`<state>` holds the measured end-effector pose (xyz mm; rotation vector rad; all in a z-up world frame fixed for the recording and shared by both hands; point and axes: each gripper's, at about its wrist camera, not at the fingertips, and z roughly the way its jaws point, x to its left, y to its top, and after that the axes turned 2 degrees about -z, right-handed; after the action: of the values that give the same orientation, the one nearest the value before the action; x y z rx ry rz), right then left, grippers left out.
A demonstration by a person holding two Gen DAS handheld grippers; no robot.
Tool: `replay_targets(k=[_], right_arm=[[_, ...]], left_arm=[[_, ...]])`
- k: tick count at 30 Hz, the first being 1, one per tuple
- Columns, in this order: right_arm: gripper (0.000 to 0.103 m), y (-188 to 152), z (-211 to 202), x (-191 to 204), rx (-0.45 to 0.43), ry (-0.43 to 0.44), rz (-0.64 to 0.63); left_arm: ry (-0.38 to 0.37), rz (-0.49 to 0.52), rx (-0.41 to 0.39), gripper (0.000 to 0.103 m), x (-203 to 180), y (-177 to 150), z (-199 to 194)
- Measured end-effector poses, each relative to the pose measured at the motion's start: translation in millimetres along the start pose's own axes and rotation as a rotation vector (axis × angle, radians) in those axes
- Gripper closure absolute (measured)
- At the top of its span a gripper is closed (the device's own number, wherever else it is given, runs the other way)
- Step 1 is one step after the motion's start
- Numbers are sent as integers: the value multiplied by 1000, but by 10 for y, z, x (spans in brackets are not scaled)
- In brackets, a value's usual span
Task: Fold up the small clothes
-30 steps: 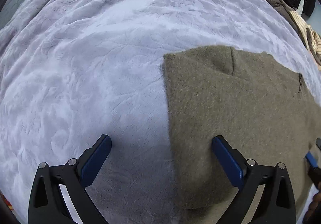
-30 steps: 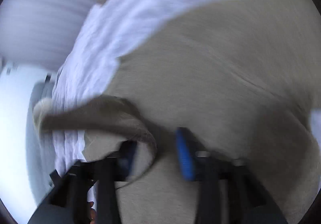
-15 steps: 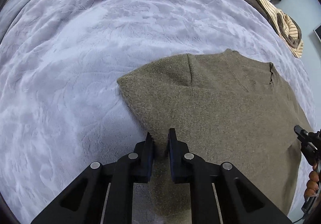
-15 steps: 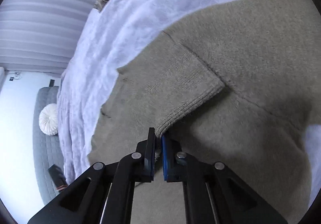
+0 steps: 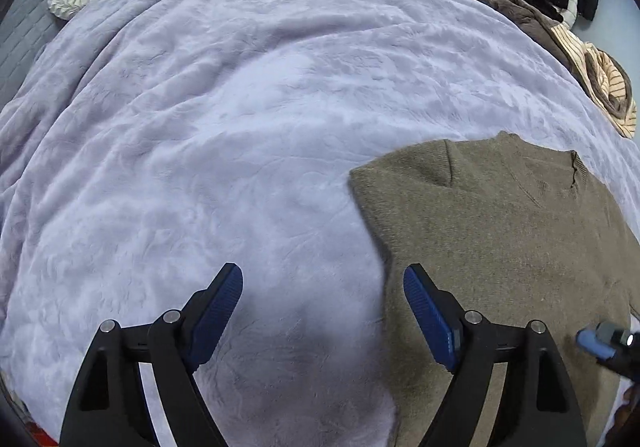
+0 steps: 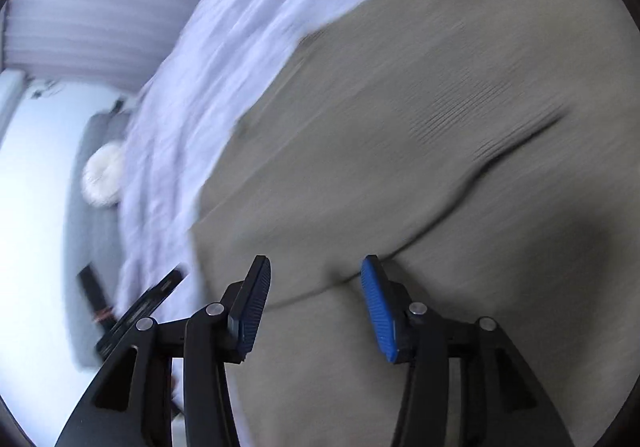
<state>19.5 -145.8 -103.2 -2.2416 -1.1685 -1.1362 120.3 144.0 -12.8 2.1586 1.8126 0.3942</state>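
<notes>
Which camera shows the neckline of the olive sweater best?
The left wrist view: the sweater lies sharp there, its neckline visible at the far edge. The right wrist view shows only blurred sweater fabric, no neckline.

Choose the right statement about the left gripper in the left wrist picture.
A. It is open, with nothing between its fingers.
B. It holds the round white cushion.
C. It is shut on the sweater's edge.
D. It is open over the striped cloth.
A: the left gripper stands wide open, only the lilac blanket between its fingers; the olive sweater lies flat beside it.

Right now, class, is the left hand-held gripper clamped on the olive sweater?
No, the left hand-held gripper is open, gripping nothing beside the olive sweater.
</notes>
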Motion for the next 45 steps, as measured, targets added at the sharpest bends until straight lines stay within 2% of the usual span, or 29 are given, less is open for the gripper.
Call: replay_targets(k=[1,3,7,9,10,12,14,16,17,18,19,20,22,25,28,29,30,31,32,33,35,36,37,39,42,44,45], right_arm=[[51,-80,228,109,49,50,3],[51,-183,631,270,117,98,11],[54,-260,1298,482,149,110,25],[75,-249,1427,543,134,122,28],[97,-234,1483,589,137,117,16],[97,-272,1566,713,156,125,-31],[97,-328,1671,766,178,80,-76],[97,-350,1796,717,210,39,-48],[97,-348,1804,667,216,50,-17],[96,-340,1769,650,220,62,-2],[90,-339,1697,669,234,43,-17],[79,-347,1606,697,240,24,-43],[67,-300,1268,731,190,-6,-109],[67,-94,605,588,34,-135,-165],[67,189,-29,268,-126,-258,-149],[67,288,-137,180,-146,-298,-135],[67,394,-260,14,-159,-364,-114],[71,458,-342,-137,-166,-422,-95],[90,504,-421,-282,-170,-456,-69],[102,532,-514,-428,-173,-431,-28],[103,510,-658,-570,-199,-386,41],[98,473,-733,-638,-205,-408,58],[97,425,-777,-685,-207,-417,73],[96,341,-856,-741,-212,-346,118],[86,236,-942,-812,-203,-290,153],[70,196,-960,-801,-203,-276,152],[67,158,-1007,-797,-204,-267,151]], left_arm=[[2,-21,7,19,54,-19,0],[3,-61,26,19,165,-89,8],[34,-73,46,19,307,-255,7],[45,-63,48,19,383,-332,-30],[44,-56,46,19,413,-357,-54],[53,-52,37,19,466,-380,-104],[43,-60,41,19,484,-364,-91],[39,-75,48,19,457,-330,-48],[35,-76,44,19,434,-319,-42],[28,-73,35,19,390,-294,-38],[19,-64,31,19,331,-264,-30],[5,-50,30,19,261,-236,-13],[-12,-17,26,19,79,-183,43],[23,16,23,19,-127,-145,198],[65,27,50,19,-196,-169,422],[69,29,53,19,-198,-182,476],[71,26,51,13,-189,-193,492],[84,21,48,10,-175,-195,493],[89,16,50,9,-156,-191,485],[88,9,62,9,-136,-185,471],[98,4,72,9,-119,-183,415],[108,15,74,9,-131,-186,376],[116,28,76,9,-154,-190,330],[111,50,79,9,-242,-213,222],[85,80,75,9,-459,-260,51],[57,99,78,9,-638,-314,-40],[41,110,85,9,-752,-351,-74]])
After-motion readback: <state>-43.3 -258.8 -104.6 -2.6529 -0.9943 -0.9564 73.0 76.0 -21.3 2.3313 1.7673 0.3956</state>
